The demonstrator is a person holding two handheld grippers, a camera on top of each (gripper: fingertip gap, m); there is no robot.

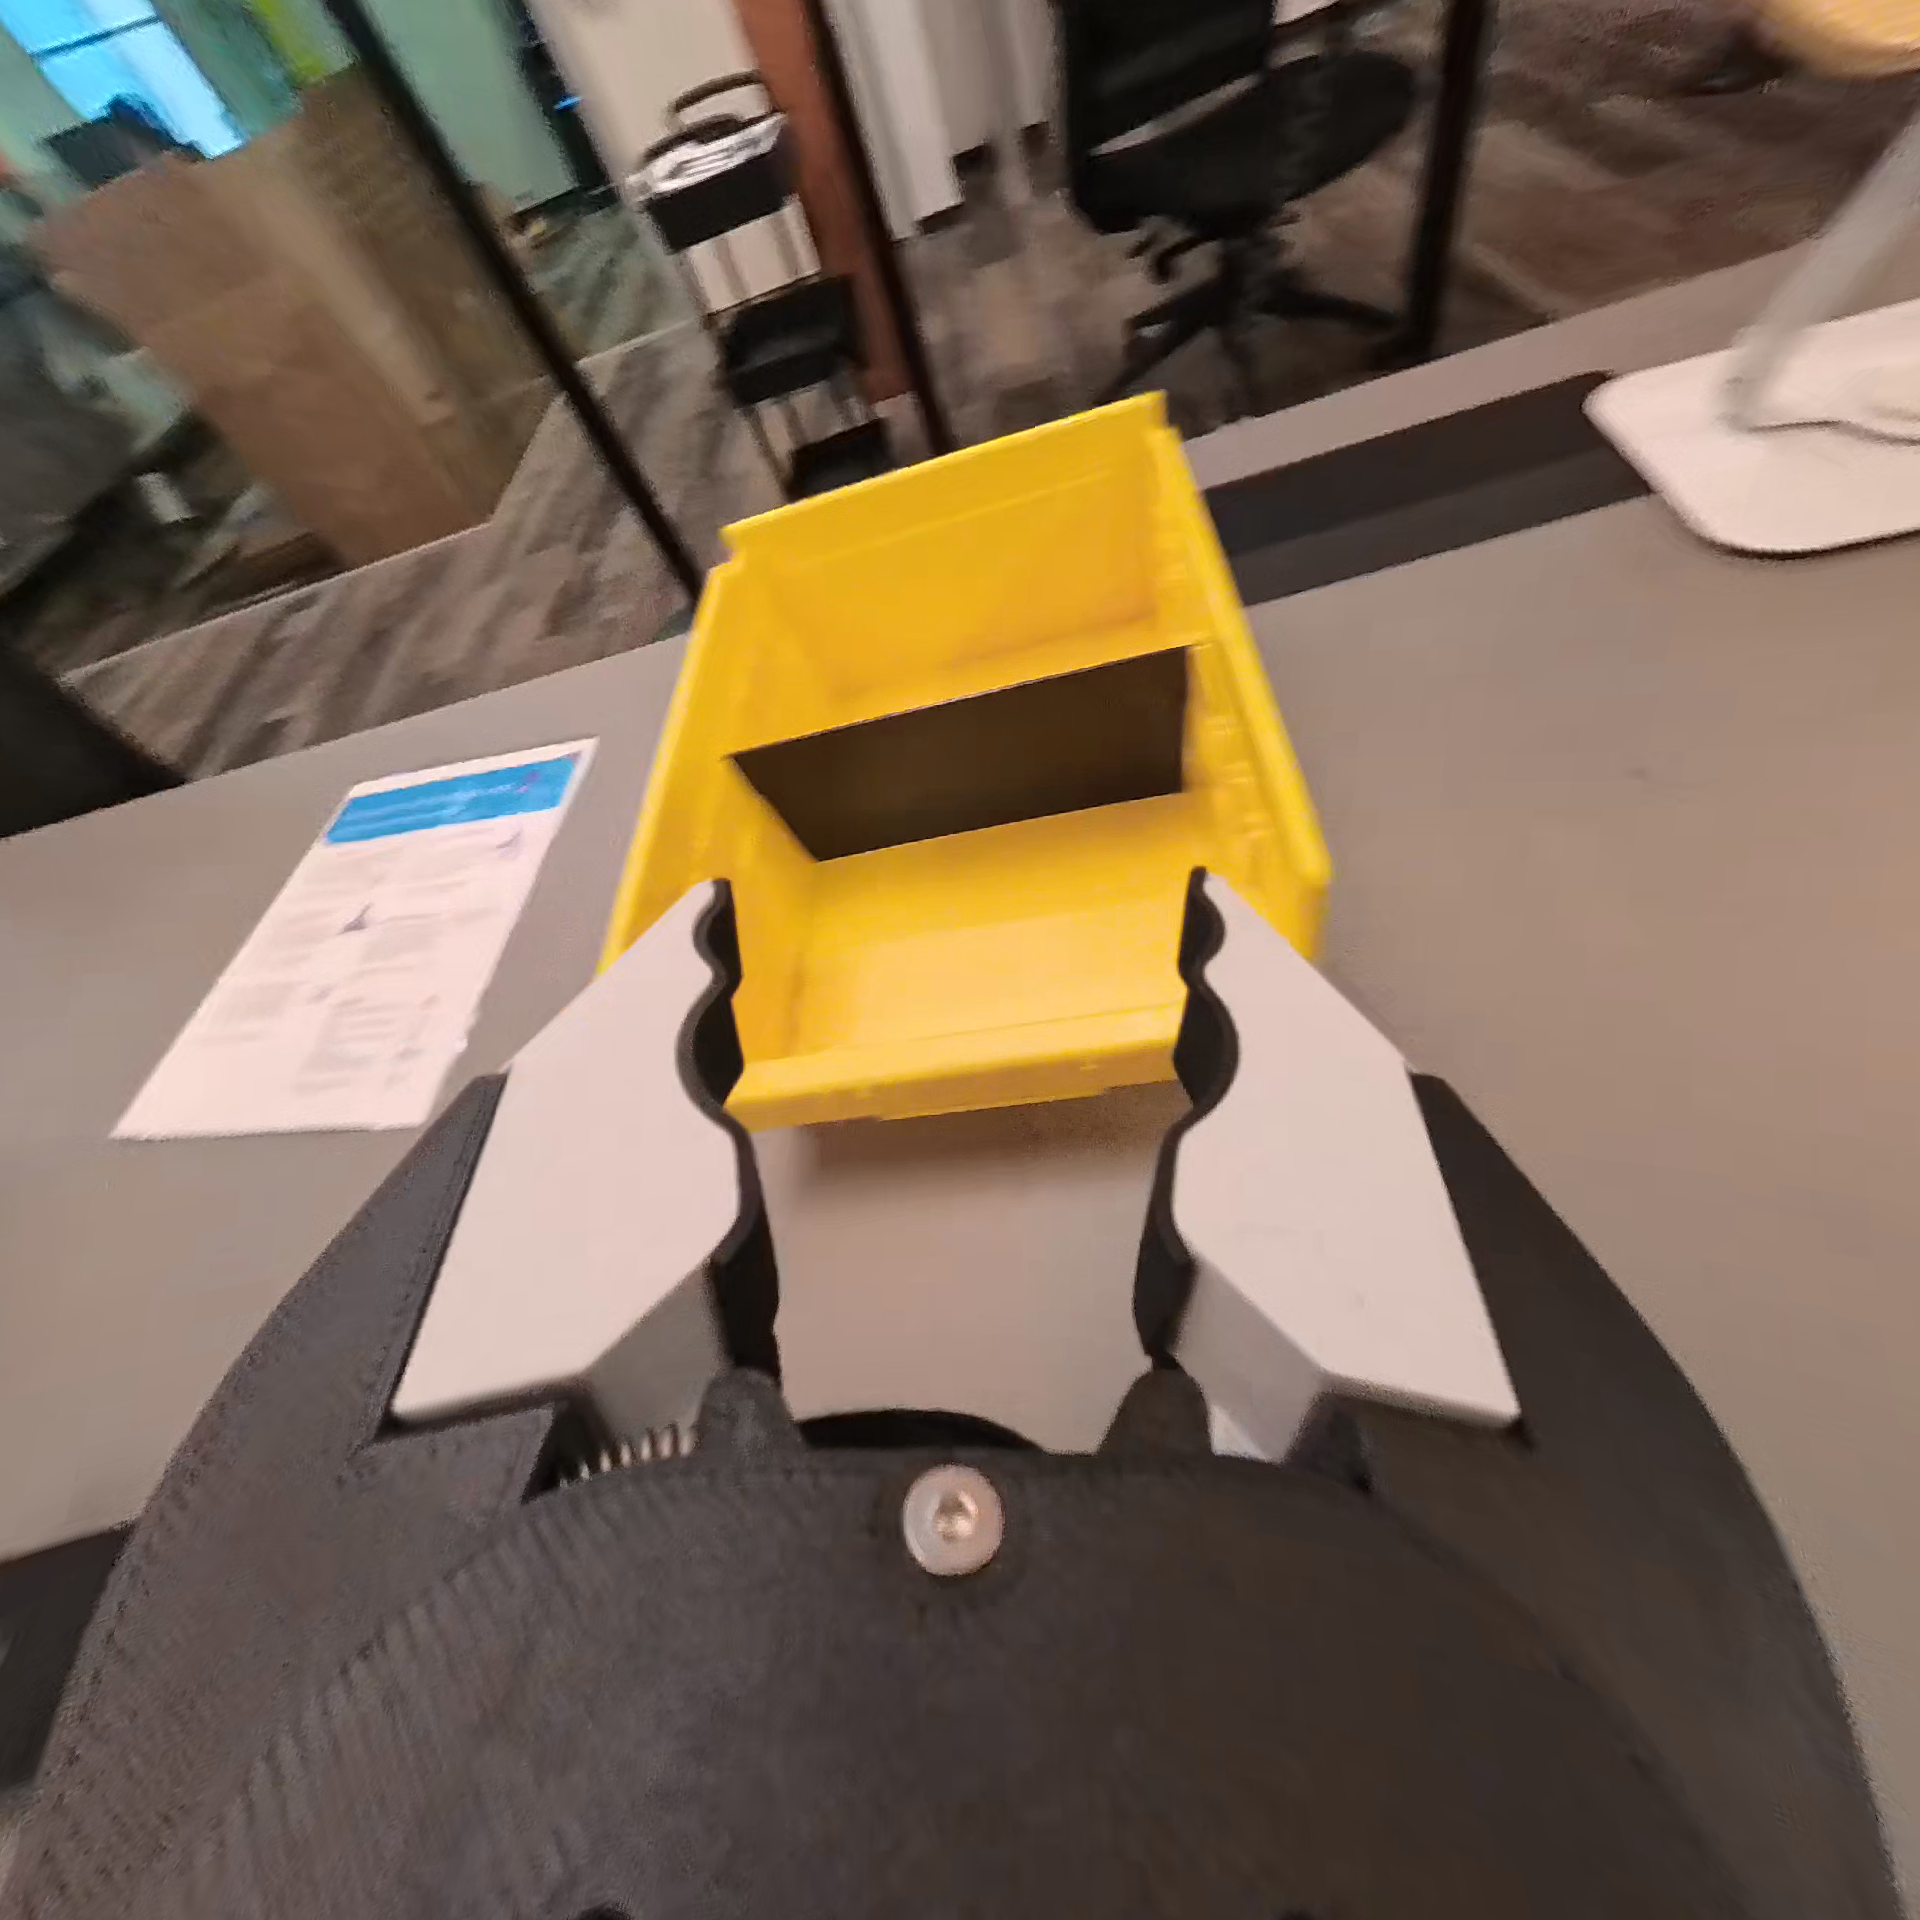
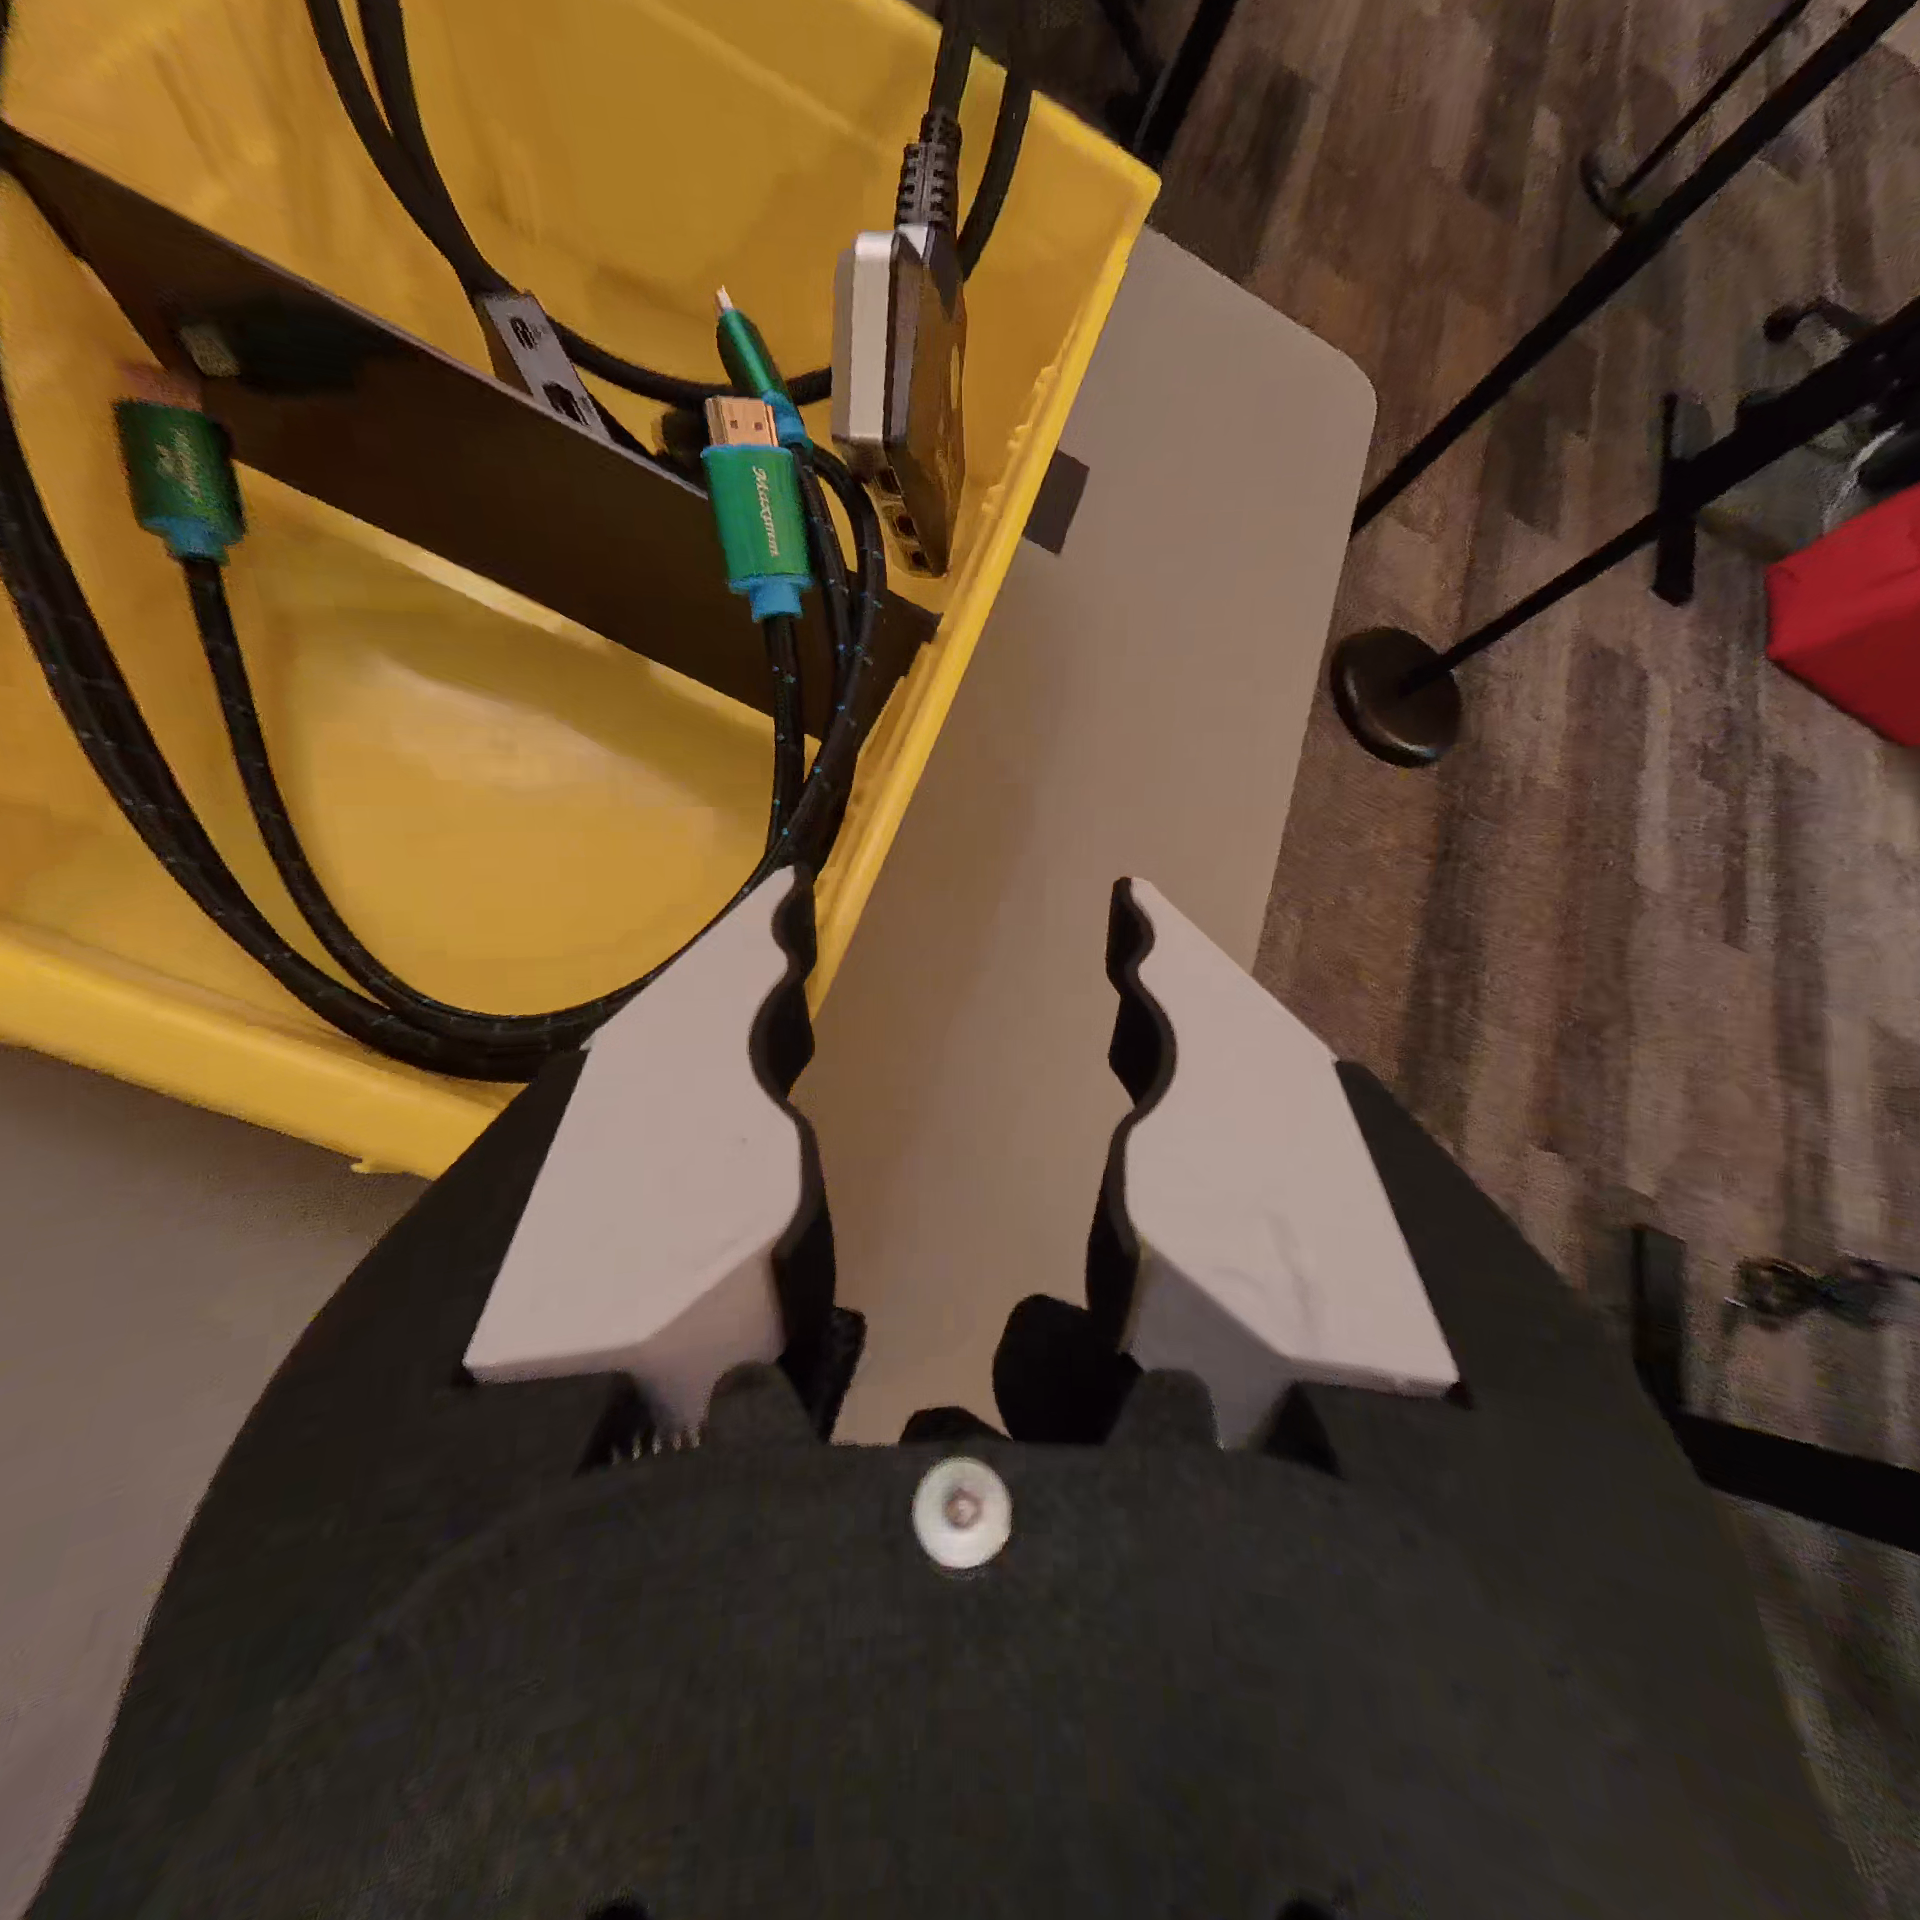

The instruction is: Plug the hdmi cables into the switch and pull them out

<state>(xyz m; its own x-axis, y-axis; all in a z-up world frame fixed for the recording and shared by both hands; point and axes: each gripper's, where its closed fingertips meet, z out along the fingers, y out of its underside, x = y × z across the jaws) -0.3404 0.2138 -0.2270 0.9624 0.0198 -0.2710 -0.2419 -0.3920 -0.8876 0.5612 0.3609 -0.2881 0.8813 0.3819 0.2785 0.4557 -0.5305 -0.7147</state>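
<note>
While both of my tools hang wide and empty, nothing is plugged in yet. The left tool (image 1: pixel 961 904) faces an empty yellow bin (image 1: pixel 997 790) with a dark divider (image 1: pixel 966 758), a leaflet (image 1: pixel 364 945) lying to its left on the tabletop (image 1: pixel 1558 935). The right tool (image 2: pixel 961 904) hovers over the right wall of a second bin (image 2: pixel 436 748), which holds the switch (image 2: pixel 894 405) leaning against that wall at the far right, with a black lead at its top. Green plugs (image 2: pixel 756 509) and braided cables (image 2: pixel 249 862) lie loose near it. My worry is that the cables are looped over each other, so lifting one plug could drag the rest or topple the switch; a crooked grip could also jam the plug at the port.
</note>
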